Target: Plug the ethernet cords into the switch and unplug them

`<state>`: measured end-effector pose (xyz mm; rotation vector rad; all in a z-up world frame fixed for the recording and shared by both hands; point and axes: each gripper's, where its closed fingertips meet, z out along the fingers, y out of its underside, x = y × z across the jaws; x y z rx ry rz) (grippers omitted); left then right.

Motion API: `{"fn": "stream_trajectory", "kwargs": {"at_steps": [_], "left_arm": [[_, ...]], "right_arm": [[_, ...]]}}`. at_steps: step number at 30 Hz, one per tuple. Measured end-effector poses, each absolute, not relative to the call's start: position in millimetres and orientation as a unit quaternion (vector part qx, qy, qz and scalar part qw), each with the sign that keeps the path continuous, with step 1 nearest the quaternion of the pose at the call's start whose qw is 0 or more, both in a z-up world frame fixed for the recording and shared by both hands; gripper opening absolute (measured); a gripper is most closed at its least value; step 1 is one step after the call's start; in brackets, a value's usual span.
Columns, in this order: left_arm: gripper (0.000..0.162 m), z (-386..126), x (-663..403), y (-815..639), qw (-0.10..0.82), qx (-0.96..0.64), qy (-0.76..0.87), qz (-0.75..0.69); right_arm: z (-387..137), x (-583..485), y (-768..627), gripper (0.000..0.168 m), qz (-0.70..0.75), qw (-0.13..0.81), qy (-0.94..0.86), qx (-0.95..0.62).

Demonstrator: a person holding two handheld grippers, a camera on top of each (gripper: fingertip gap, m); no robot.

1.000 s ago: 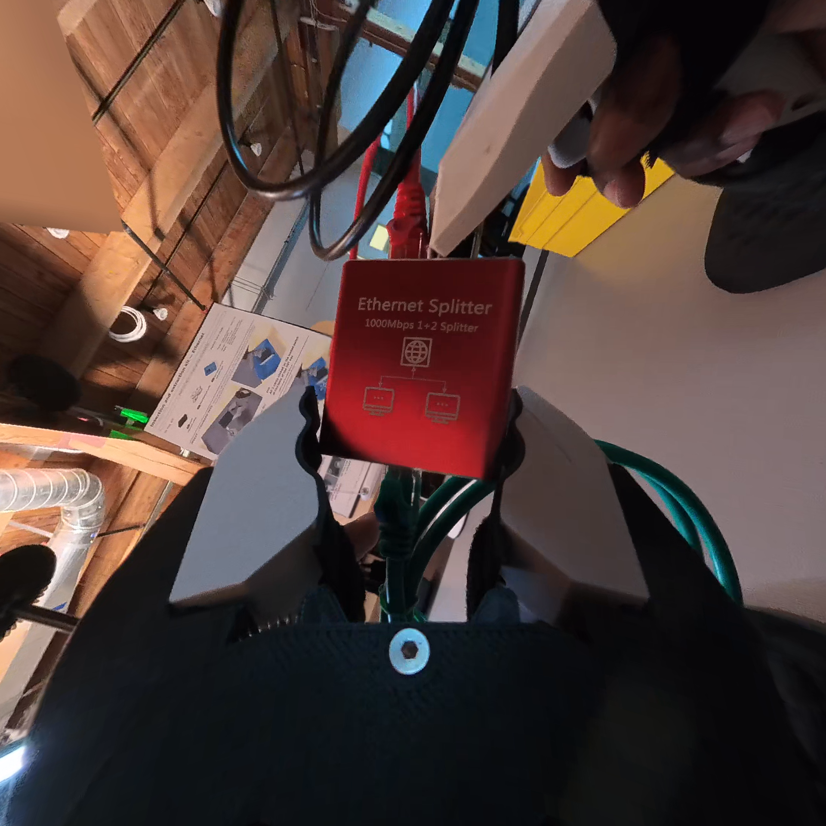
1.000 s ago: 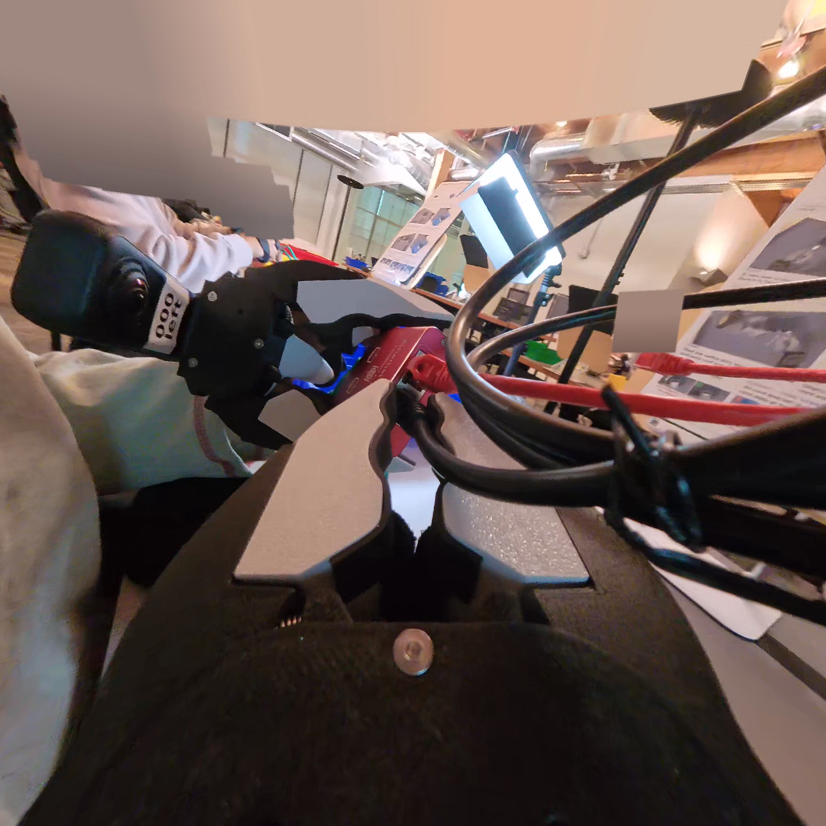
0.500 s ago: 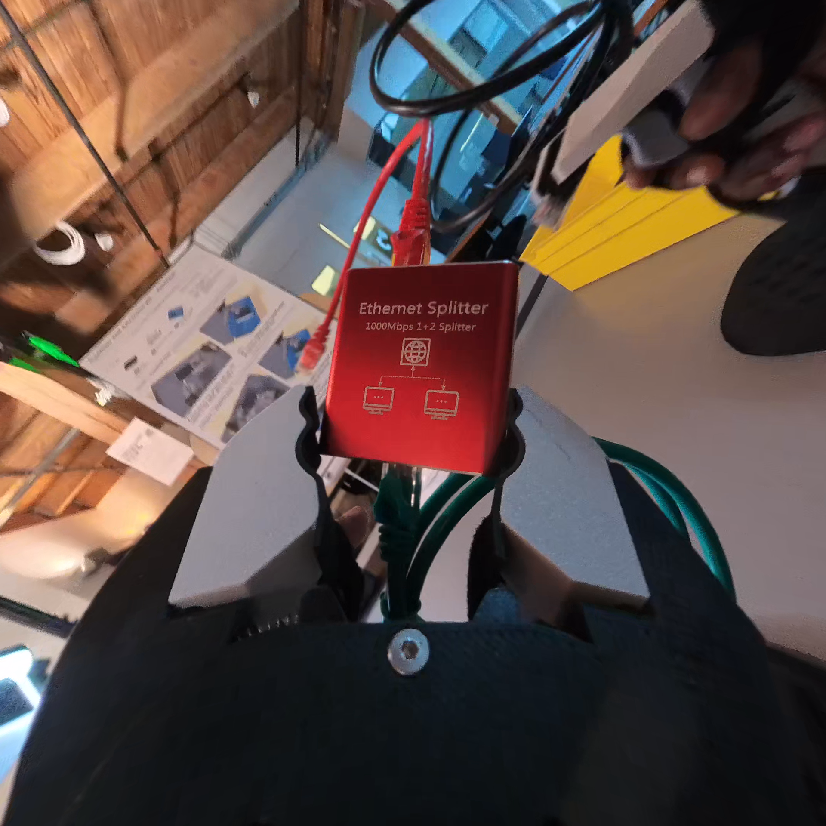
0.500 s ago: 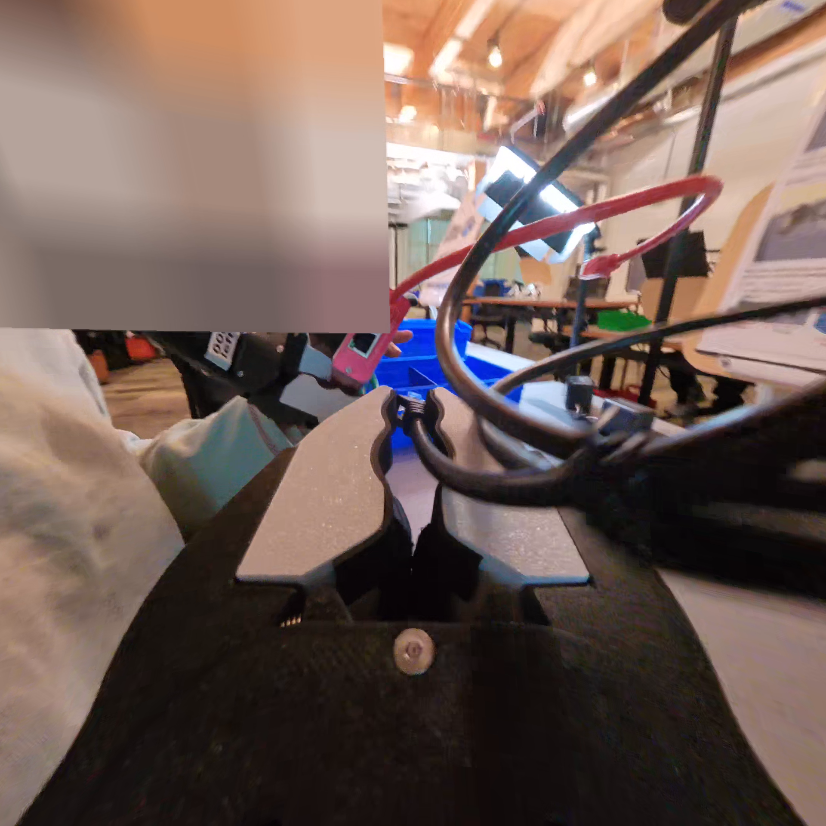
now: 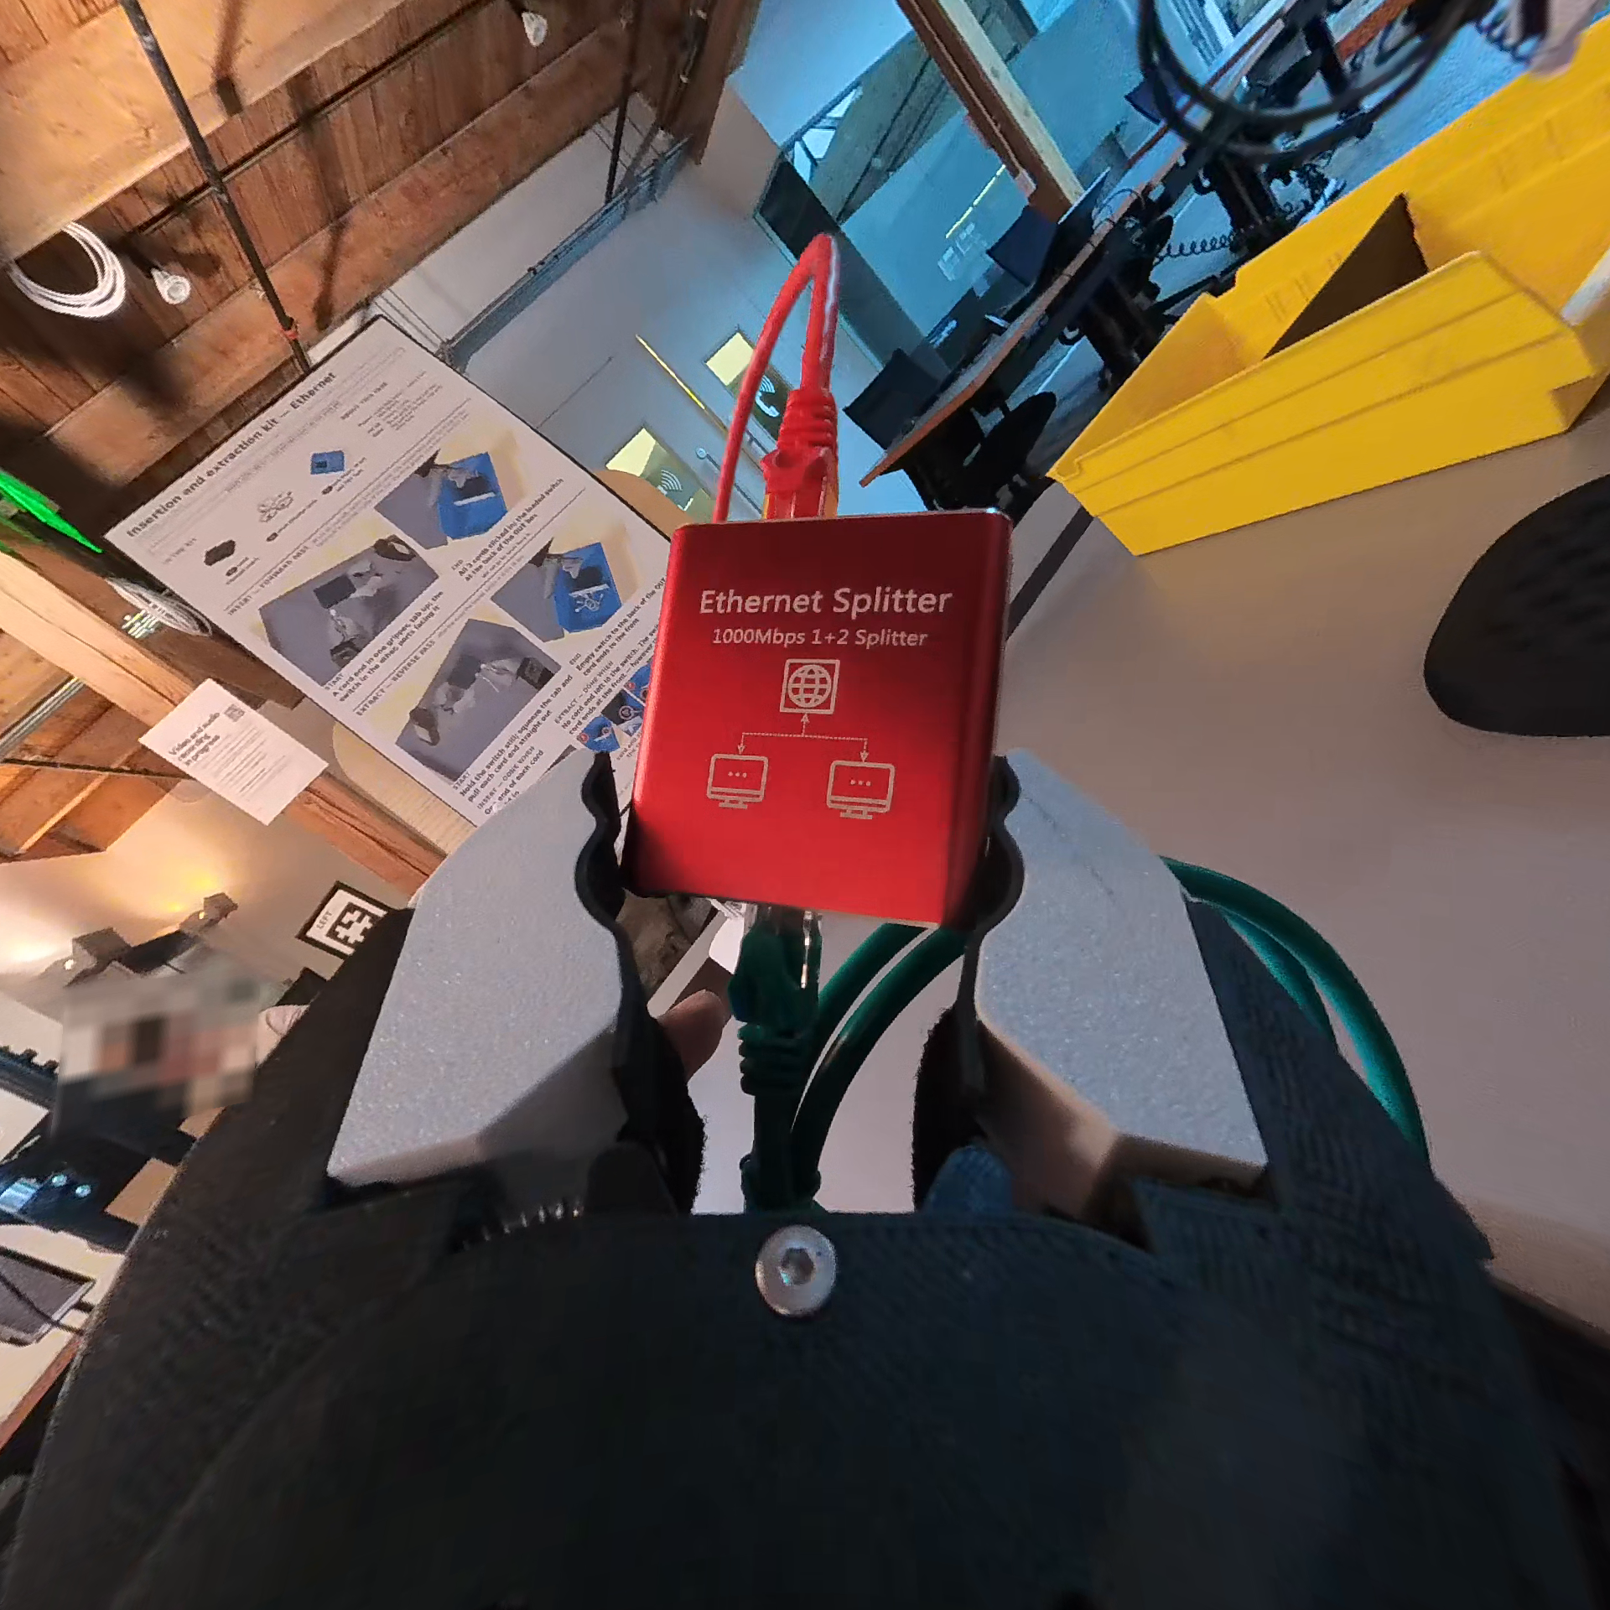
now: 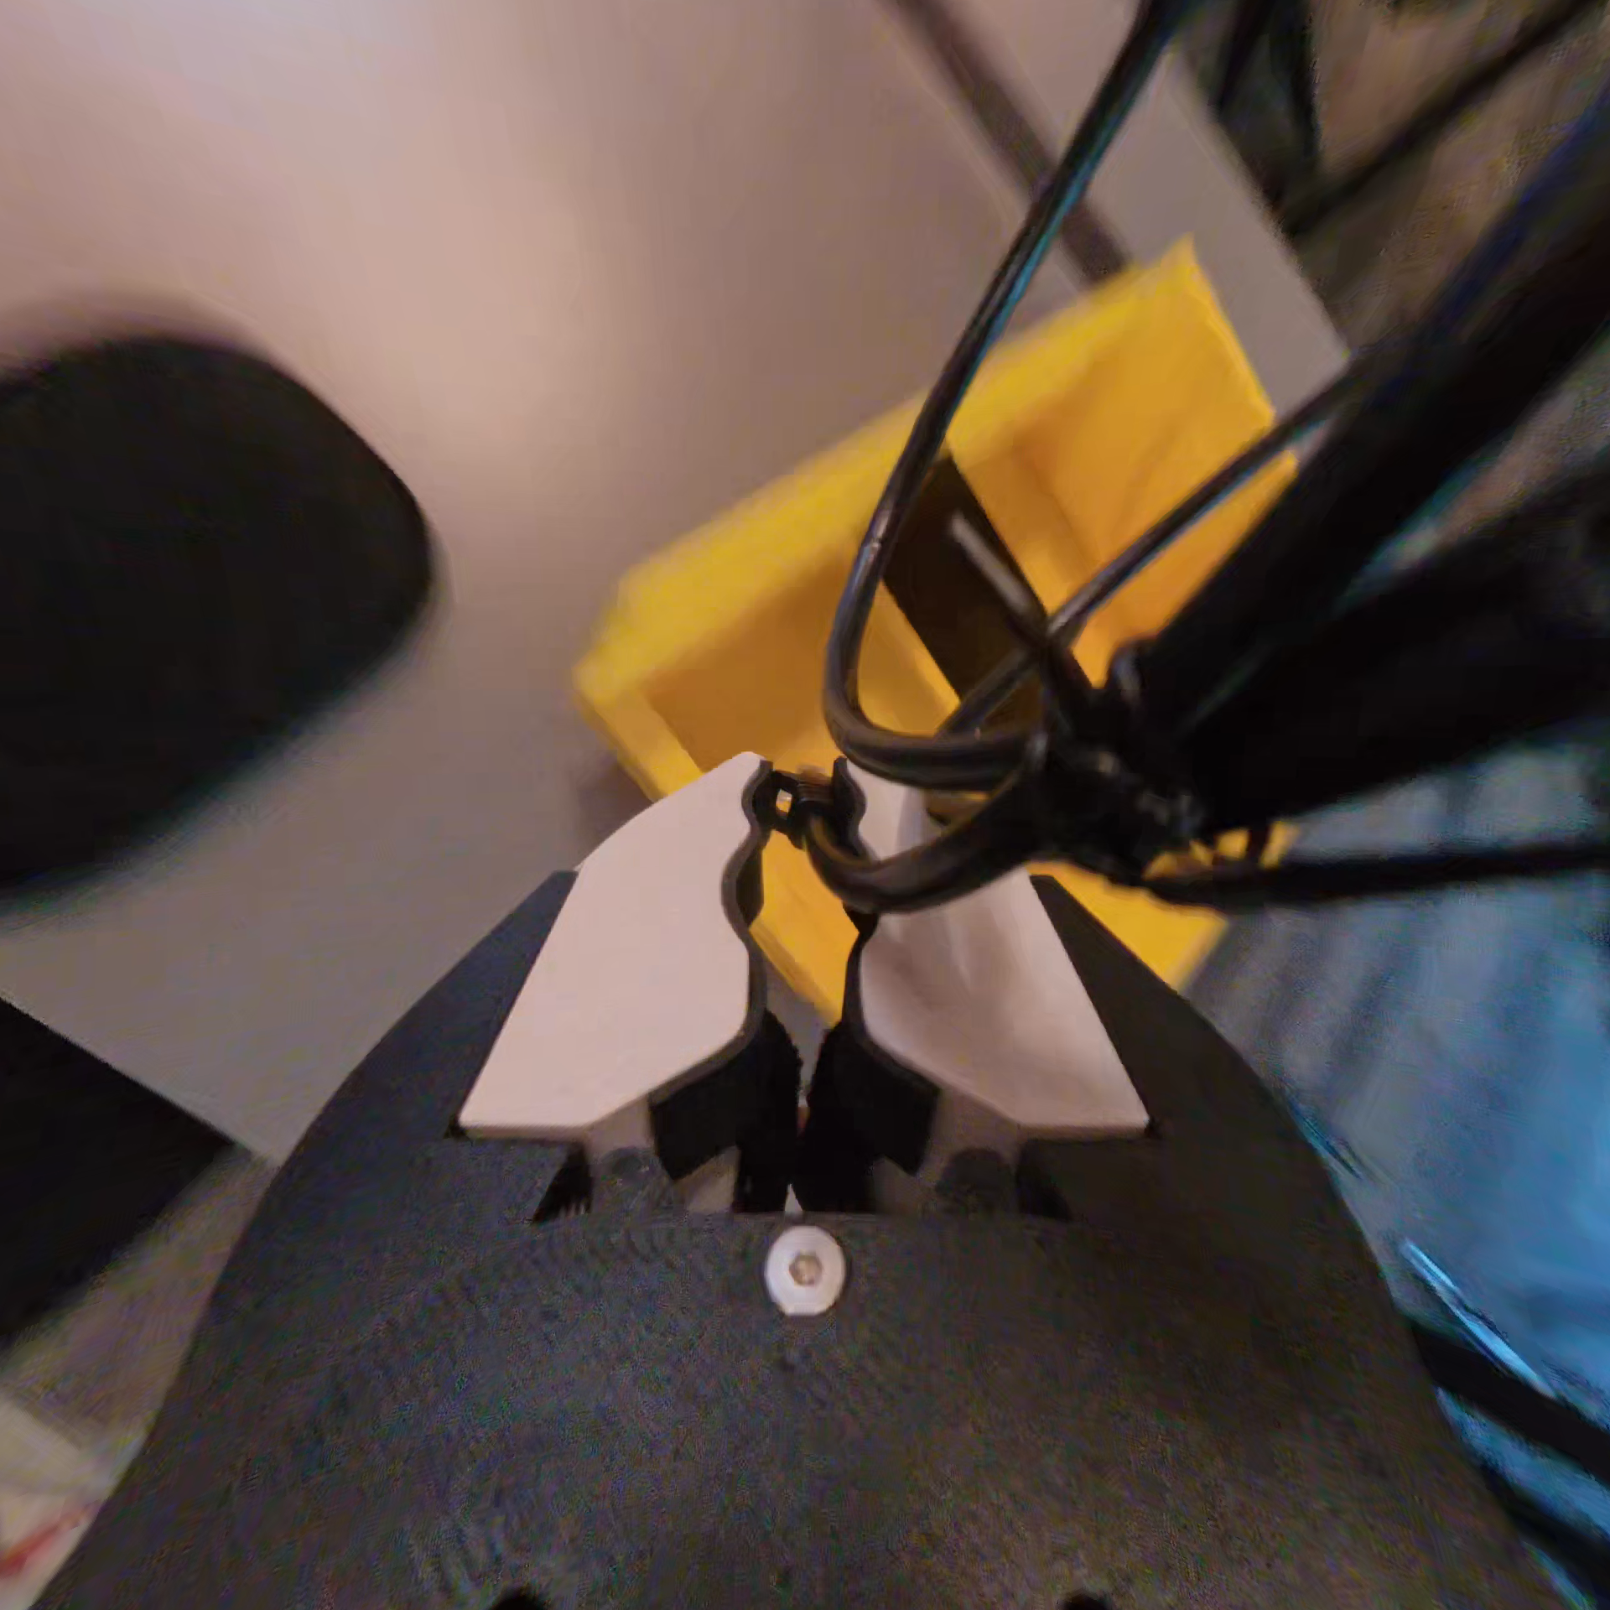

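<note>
Because the right wrist view is smeared by motion blur, fine detail there is poor: the right gripper point(image 6: 801, 797) has its jaws nearly together, pinching the end of a black cord point(image 6: 880, 645) at the tips, and the plug itself is too small and blurred to make out. That cord loops up and off the top edge of the frame; its bundle (tied at a dark knot) is cut off at the right. Behind it sits a yellow bin point(image 6: 740, 645) on the pale surface point(image 6: 436, 218), with a dark oval object point(image 6: 174, 592) to the left, cropped by the frame edge.

Left wrist view is sharp. Left gripper point(image 5: 806, 836) is clenched on the red switch point(image 5: 819, 714), gripping its lower sides; the box is held up off the surface, label face toward the camera. A red cord point(image 5: 806, 427) is plugged into the far edge, its other end out of sight behind the box. A green cord point(image 5: 771, 1002) enters the near edge between the fingers; the ports are hidden by the casing. A fingertip point(image 5: 688, 1028) shows below the left finger. Open room lies to the right of the switch, over bare surface; a poster point(image 5: 392, 566) stands at left.
</note>
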<state>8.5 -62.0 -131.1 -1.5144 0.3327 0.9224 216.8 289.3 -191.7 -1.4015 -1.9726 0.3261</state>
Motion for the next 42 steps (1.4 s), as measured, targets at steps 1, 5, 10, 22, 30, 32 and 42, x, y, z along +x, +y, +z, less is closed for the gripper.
{"fn": "stream_trajectory", "kwargs": {"at_steps": [1,5,10,22,30,32,42], "left_arm": [[0.081,-131,9,-62,0.621,-0.657,0.144,0.402],[0.081,-133,12,-61,0.621,-0.657,0.149,0.400],[0.081,-132,12,-61,0.619,-0.659,0.152,0.399],[0.081,-133,11,-59,0.621,-0.660,0.152,0.395],[0.081,-136,12,-56,0.619,-0.661,0.158,0.395],[0.081,-136,11,-57,0.618,-0.661,0.158,0.396],[0.081,-135,13,-54,0.622,-0.661,0.159,0.388]], "right_arm": [[-199,231,310,0.013,0.057,0.315,-0.780,-0.537],[-221,262,353,0.013,-0.101,0.201,-0.850,-0.476],[-238,268,364,0.013,-0.136,0.073,-0.898,-0.412],[-239,241,408,0.027,-0.132,0.014,-0.876,-0.464],[-248,207,397,0.055,-0.017,0.108,-0.862,-0.495],[-252,199,401,0.039,-0.014,0.145,-0.861,-0.488],[-231,218,387,0.004,0.040,0.072,-0.865,-0.495]]}}
